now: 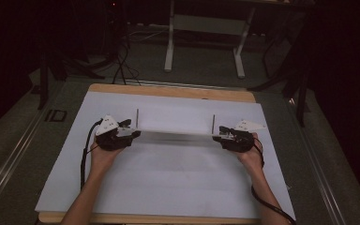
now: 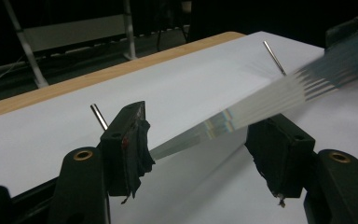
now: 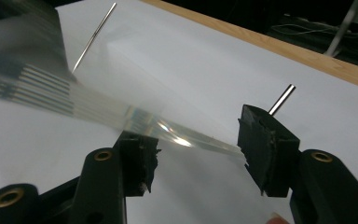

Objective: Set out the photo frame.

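Both jaws wide around clear strip (image 1: 176,136).

Both forearms come in from below, and each hand holds one gripper, the two tools pointing inward at each other. The left gripper (image 1: 130,132) has its jaws standing wide apart, with the pads (image 2: 137,140) not pressing on anything. The right gripper (image 1: 221,133) also keeps a clear gap between its two black jaws, and the fingers wrap its body from below.
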Available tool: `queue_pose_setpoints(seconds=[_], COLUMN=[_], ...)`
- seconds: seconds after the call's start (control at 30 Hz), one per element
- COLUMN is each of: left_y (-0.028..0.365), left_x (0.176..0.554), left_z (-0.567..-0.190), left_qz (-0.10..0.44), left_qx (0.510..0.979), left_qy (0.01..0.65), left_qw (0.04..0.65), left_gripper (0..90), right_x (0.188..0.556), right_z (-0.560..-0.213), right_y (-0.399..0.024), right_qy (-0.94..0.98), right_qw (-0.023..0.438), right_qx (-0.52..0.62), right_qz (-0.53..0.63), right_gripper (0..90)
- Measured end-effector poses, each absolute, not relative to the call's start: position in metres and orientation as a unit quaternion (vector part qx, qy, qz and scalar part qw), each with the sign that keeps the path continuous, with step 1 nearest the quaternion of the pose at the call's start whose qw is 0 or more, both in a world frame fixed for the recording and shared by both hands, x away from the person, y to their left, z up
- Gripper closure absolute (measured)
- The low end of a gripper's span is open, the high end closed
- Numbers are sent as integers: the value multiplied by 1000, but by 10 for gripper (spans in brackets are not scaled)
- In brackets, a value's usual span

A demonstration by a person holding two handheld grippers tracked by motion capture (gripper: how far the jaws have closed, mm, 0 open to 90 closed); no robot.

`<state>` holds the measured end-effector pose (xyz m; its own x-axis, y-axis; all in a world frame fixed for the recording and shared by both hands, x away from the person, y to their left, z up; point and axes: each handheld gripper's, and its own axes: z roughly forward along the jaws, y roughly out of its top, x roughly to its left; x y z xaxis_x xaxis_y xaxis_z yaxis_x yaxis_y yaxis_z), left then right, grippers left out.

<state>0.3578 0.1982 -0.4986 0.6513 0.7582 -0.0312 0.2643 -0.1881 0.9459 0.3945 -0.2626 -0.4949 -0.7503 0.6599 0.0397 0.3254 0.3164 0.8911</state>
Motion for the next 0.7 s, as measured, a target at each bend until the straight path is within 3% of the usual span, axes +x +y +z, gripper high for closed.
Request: queue_pose_setpoints(seconds=[0.7], left_y=[194], left_x=[360], left_z=[-499], left_qz=[262], left_qx=[713], left_qy=[359], left_qw=[542], left_gripper=[401], right_x=[394], right_z=[-497], right_y=[-258], right_qy=[776], right_qw=[204], right_qx=[327], right_qz=[499], right_gripper=[517])
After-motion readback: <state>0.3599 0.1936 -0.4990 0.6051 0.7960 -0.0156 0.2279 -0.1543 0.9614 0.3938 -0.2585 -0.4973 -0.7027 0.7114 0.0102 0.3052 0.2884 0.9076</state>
